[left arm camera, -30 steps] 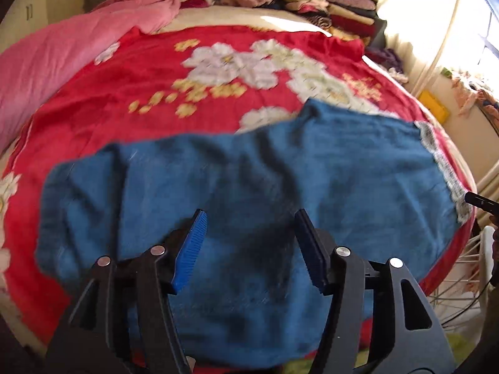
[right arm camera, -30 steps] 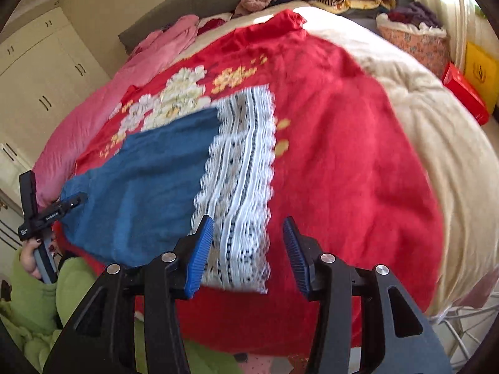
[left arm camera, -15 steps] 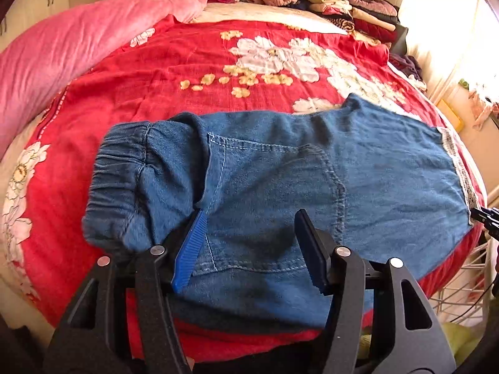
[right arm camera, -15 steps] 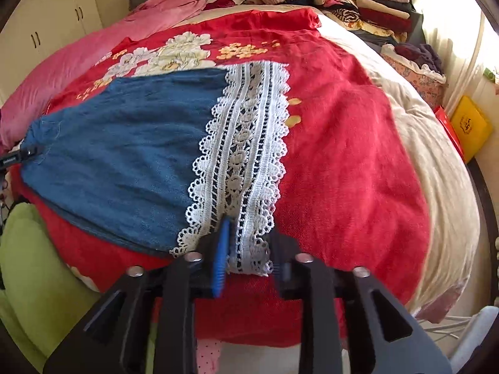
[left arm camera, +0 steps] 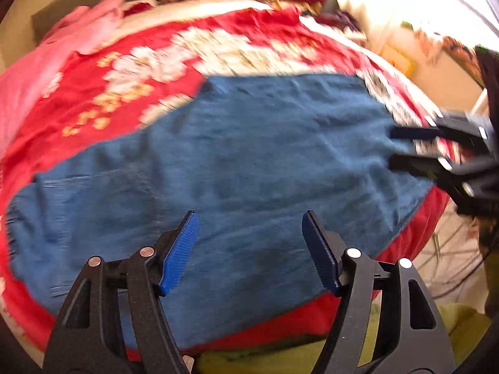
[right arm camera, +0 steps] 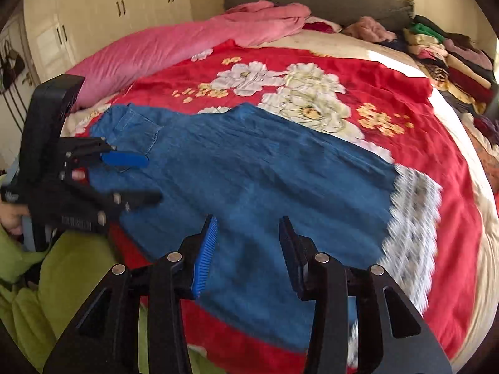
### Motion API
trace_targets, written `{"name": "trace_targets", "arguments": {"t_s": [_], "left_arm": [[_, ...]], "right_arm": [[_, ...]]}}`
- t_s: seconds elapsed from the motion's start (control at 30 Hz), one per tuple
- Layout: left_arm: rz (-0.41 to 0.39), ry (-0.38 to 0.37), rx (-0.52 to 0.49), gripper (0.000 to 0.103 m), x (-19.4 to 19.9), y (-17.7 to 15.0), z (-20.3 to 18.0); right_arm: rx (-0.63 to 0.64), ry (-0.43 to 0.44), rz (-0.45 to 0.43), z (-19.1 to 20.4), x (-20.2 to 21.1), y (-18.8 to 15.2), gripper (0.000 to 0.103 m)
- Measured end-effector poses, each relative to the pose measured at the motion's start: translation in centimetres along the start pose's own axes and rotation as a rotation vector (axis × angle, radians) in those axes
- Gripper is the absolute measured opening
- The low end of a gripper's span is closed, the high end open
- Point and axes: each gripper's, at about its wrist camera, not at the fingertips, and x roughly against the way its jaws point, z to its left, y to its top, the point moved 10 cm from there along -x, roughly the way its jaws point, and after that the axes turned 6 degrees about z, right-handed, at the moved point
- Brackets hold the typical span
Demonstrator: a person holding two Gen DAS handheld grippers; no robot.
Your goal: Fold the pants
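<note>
Two tongs, both mine, angle down over one pair of blue denim pants (right arm camera: 259, 168) spread flat on the red floral bedspread (right arm camera: 389, 93) of the bed. My left tongs (left arm camera: 251, 249) hover above the near edge of the pants, jaws apart and just now opening wider, nothing between them. My right tongs (right arm camera: 246, 255) hang over the middle of the pants near the white lace hem (right arm camera: 411, 215); their jaws have been closing a little but stand apart, gripping nothing. In the right wrist view my left hand (right arm camera: 11, 215) is mostly cut off at the frame edge. The left wrist view is blurred, so seams and the lace are hard to make out. One pink quilt (right arm camera: 174, 43) lies along the far side.
</note>
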Motion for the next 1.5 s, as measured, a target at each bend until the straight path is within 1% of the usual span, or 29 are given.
{"name": "trace_targets", "arguments": {"t_s": [0.07,0.1,0.13,0.23,0.37,0.47,0.53,0.57,0.6,0.63,0.67,0.7,0.77,0.87,1.03,1.13,1.33,1.4,1.5], "left_arm": [[0.038,0.017,-0.030,0.061,-1.1,-1.0,-0.4],[0.043,0.027,-0.047,0.061,-1.4,-1.5,-0.6],[0.044,0.021,-0.045,0.061,-1.4,-1.8,-0.5],[0.042,-0.014,-0.022,0.061,-1.1,-2.4,-0.3],[0.039,-0.016,-0.022,0.061,-0.7,-2.9,-0.7],[0.031,-0.027,-0.016,0.061,-0.2,-3.1,-0.8],[0.018,-0.049,0.000,0.061,0.4,-3.1,-1.0],[0.008,-0.063,0.008,0.061,0.9,-3.1,-1.2],[-0.001,-0.063,0.009,0.061,1.3,-3.0,-1.3],[-0.013,-0.054,0.003,0.062,1.8,-2.9,-1.4],[-0.022,-0.046,-0.001,0.064,2.2,-2.7,-1.5],[-0.036,-0.036,-0.002,0.065,2.7,-2.5,-1.5],[-0.051,-0.026,0.005,0.069,3.3,-2.3,-1.4],[-0.072,-0.019,0.011,0.077,4.2,-1.8,-1.4],[-0.113,0.010,0.004,0.086,5.7,-0.7,-1.7],[-0.129,0.034,-0.012,0.089,6.4,-0.1,-1.9],[-0.172,0.038,-0.023,0.090,8.4,2.0,-2.8],[-0.185,0.046,-0.034,0.093,8.9,2.9,-3.1],[-0.201,0.053,-0.044,0.093,9.6,4.2,-3.6]], "right_arm": [[-0.005,0.013,0.069,-0.4,-1.7,-0.6,0.040],[0.001,0.012,0.120,-0.4,-2.7,-1.7,0.040],[0.006,0.006,0.157,-0.4,-3.4,-2.7,0.040],[-0.025,-0.002,0.133,-0.1,-3.1,-4.8,0.040],[-0.062,-0.007,0.126,0.6,-2.0,-7.1,0.040],[-0.084,0.016,0.128,1.0,-0.8,-8.0,0.040],[-0.115,0.002,0.090,0.4,0.8,-7.9,0.040],[-0.129,-0.016,0.062,0.0,1.7,-7.6,0.042],[-0.141,-0.027,0.041,-0.3,2.6,-7.6,0.051],[-0.153,-0.034,0.021,-0.7,3.4,-7.4,0.056],[-0.166,-0.040,-0.001,-1.1,4.1,-7.2,0.066],[-0.182,-0.050,-0.029,-1.6,5.1,-7.1,0.069],[-0.200,-0.069,-0.062,-2.3,6.3,-6.8,0.069],[-0.208,-0.105,-0.130,-3.3,8.8,-6.4,0.079],[-0.225,-0.159,-0.210,-4.9,11.7,-5.9,0.080],[-0.228,-0.186,-0.252,-5.8,13.5,-5.9,0.080],[-0.242,-0.232,-0.316,-7.1,16.2,-5.5,0.080],[-0.250,-0.247,-0.335,-7.6,17.1,-5.7,0.080],[-0.267,-0.260,-0.346,-8.3,17.6,-6.0,0.080]]}}
